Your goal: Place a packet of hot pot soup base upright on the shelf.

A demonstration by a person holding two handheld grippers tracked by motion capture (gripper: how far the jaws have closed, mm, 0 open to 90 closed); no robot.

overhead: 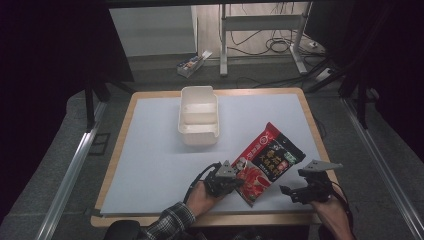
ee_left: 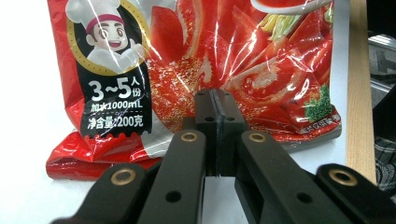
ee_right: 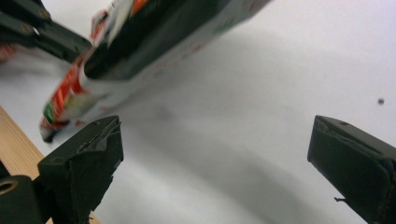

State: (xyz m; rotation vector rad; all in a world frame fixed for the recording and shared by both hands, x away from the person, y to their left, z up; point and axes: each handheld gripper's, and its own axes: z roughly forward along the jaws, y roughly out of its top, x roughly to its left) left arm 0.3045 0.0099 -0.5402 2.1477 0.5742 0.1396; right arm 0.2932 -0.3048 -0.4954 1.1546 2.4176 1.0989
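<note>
A red and black soup-base packet [overhead: 267,160] with a chef cartoon hangs tilted just above the white sheet [overhead: 150,165], near the table's front edge. My left gripper [overhead: 231,179] is shut on the packet's near left edge. In the left gripper view the two jaws meet at the gripper's tip [ee_left: 215,100], pressed onto the red foil of the packet [ee_left: 233,56]. My right gripper [overhead: 290,191] stands open to the right of the packet, with nothing between its jaws [ee_right: 215,135]. In the right gripper view the packet [ee_right: 140,32] floats above its own shadow, with the left gripper [ee_right: 42,28] behind it.
A white rectangular container [overhead: 199,117] stands open at the back middle of the sheet. The wooden table edge [overhead: 210,219] runs along the front. A small box [overhead: 192,64], cables and a metal stand are on the floor beyond the table.
</note>
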